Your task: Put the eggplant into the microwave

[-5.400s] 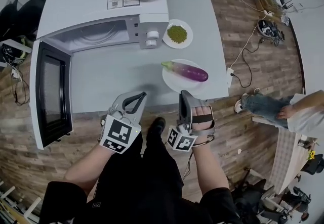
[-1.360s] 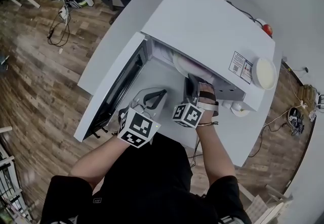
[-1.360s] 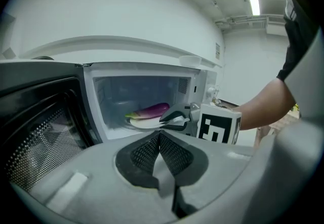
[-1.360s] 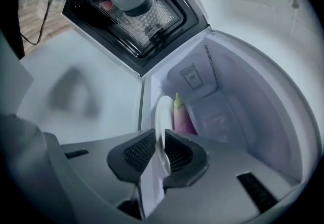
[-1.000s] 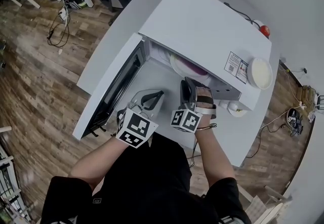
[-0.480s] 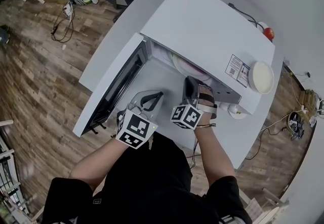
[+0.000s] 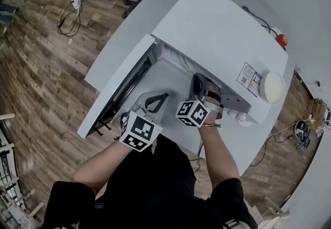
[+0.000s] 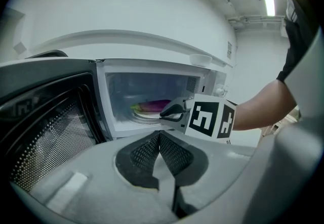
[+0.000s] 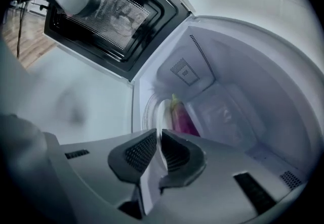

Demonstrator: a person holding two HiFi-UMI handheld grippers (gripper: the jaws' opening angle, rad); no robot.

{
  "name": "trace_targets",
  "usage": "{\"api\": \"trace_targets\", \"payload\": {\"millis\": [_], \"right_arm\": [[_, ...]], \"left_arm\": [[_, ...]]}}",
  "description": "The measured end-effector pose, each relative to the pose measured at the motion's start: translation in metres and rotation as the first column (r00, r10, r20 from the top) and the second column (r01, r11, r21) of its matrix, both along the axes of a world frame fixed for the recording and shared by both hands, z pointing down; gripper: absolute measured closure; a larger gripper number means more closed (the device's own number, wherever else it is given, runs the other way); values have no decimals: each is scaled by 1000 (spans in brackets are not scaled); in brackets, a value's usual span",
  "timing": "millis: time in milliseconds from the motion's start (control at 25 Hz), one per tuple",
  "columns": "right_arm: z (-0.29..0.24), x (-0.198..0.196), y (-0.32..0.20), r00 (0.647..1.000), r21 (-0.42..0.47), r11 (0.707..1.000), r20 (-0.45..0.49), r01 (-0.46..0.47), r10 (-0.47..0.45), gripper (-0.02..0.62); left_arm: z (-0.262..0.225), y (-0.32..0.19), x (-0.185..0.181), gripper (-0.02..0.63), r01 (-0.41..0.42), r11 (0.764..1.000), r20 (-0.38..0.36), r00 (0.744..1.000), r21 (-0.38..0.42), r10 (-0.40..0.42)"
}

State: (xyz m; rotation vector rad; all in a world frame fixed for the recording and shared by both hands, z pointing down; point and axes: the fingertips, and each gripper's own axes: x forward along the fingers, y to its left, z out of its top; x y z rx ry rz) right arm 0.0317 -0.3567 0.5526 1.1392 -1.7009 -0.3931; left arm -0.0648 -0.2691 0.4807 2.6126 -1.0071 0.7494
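Fingers (image 9: 142, 153) on the right gripper (image 9: 158, 136) have just been closing and now pinch the rim of the white plate (image 9: 161, 113). The eggplant (image 9: 181, 119) is lying on that plate, inside the microwave (image 7: 217, 21). Its door (image 7: 121, 88) hangs wide open on the left. The microwave sits on a pale counter (image 7: 126, 34), with wood-plank floor (image 7: 41, 67) all round. There's a sticker (image 7: 249, 77) on the microwave's top, print way too small to read, and a white bowl (image 7: 272, 88) right beside it. Right forearm reaches into the opening, angled down. Left gripper (image 8: 159, 136) hangs just outside, fingers clenched together on nothing.
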Motion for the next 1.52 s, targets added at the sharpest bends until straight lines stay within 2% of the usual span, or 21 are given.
{"api": "trace_targets", "payload": {"millis": [320, 520, 640, 880, 1200, 1280, 1440, 1520], "right_arm": [[-5, -2, -9, 998, -15, 1000, 67, -21, 22, 551], [-17, -3, 5, 993, -5, 1000, 115, -23, 23, 551], [-27, -2, 21, 984, -14, 999, 168, -50, 51, 551], [-42, -10, 69, 956, -72, 993, 274, -90, 107, 551], [-61, -12, 134, 940, -106, 984, 297, -144, 169, 551], [-67, -10, 149, 918, -119, 978, 340, -174, 205, 551], [-82, -4, 179, 830, -162, 958, 479, -238, 287, 551], [-92, 2, 194, 816, -146, 955, 496, -259, 297, 551]], "left_arm": [[-6, -2, -3, 598, 2, 1000, -9, 1000, -6, -2], [-12, 2, -4, 598, -6, 1000, -34, 999, -24, 5], [-21, 7, -5, 598, -14, 1000, -59, 998, -27, 13], [-34, 29, -9, 598, -56, 998, -58, 997, -8, 55], [-50, 69, -8, 598, -160, 987, -58, 985, 22, 161], [-54, 80, -8, 598, -177, 984, -68, 982, 32, 179], [-58, 98, -11, 598, -203, 978, -76, 976, 49, 206], [-62, 103, -13, 598, -210, 976, -77, 974, 60, 215]]}}
